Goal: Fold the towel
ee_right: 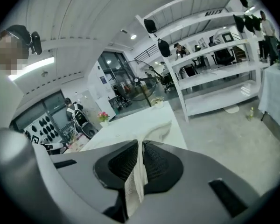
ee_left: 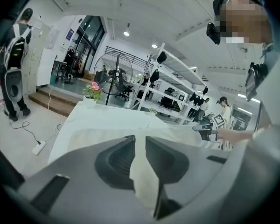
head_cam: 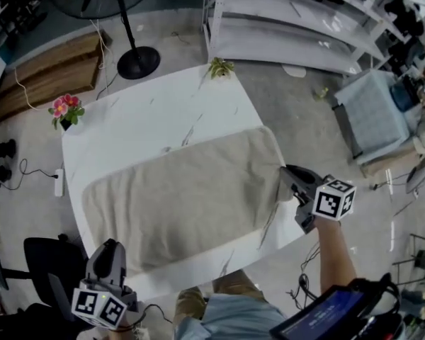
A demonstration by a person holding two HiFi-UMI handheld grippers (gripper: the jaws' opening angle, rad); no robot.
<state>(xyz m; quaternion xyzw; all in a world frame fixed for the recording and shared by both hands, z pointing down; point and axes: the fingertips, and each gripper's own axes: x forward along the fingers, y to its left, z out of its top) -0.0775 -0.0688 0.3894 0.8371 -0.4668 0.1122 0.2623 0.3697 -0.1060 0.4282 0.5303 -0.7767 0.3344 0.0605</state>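
A beige towel [head_cam: 184, 197] lies spread across the white table [head_cam: 149, 112], long side running left to right. My left gripper [head_cam: 112, 252] is at the towel's near left corner, and in the left gripper view a fold of the towel [ee_left: 142, 171] is pinched between its jaws [ee_left: 139, 141]. My right gripper [head_cam: 287, 183] is at the towel's near right corner, lifted a little off the table. In the right gripper view its jaws [ee_right: 140, 146] are pressed on a strip of towel [ee_right: 135, 183] that hangs between them.
A pot of pink flowers [head_cam: 65, 110] stands at the table's far left corner and a small green plant [head_cam: 220, 67] at its far edge. A fan stand [head_cam: 137, 61] and white shelving [head_cam: 290, 20] are beyond the table. A person stands off to the left [ee_left: 16, 64].
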